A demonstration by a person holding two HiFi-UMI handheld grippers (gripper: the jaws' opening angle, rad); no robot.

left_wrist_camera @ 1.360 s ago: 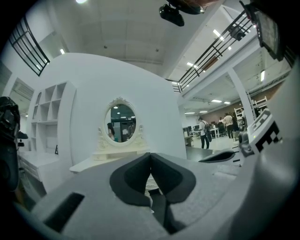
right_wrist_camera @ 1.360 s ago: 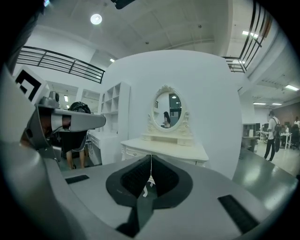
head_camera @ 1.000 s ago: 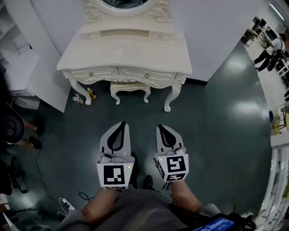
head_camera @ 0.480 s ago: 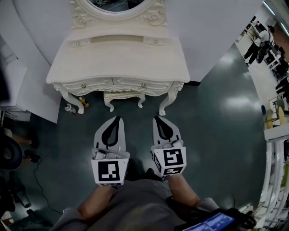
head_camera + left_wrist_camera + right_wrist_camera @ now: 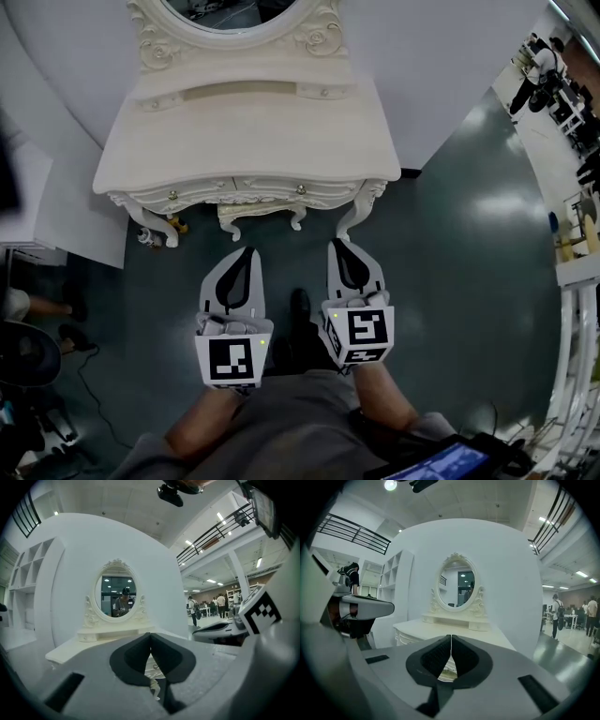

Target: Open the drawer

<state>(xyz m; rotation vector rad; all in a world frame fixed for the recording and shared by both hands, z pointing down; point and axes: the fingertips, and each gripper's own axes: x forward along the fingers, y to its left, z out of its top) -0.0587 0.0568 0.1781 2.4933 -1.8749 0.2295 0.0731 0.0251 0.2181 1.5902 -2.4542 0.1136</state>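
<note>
- The cream carved bench (image 5: 253, 122) stands against a curved white wall, with an oval mirror (image 5: 230, 11) rising from its back edge.
- Two drawers sit in the bench's front rail, the left-side drawer (image 5: 192, 195) and the right-side drawer (image 5: 281, 190). Each has a small knob and lies flush with the rail.
- A matching stool (image 5: 262, 214) is tucked under the bench, between its front legs.
- The left claw (image 5: 246, 251) is in front of the bench, near its front edge but not touching it. Its jaws meet at the tips with nothing between them.
- The right claw (image 5: 339, 244) is beside it, just before the bench's right front leg. It is also closed and empty.
- Both claws point toward the bench over the dark floor (image 5: 450, 253).
</note>
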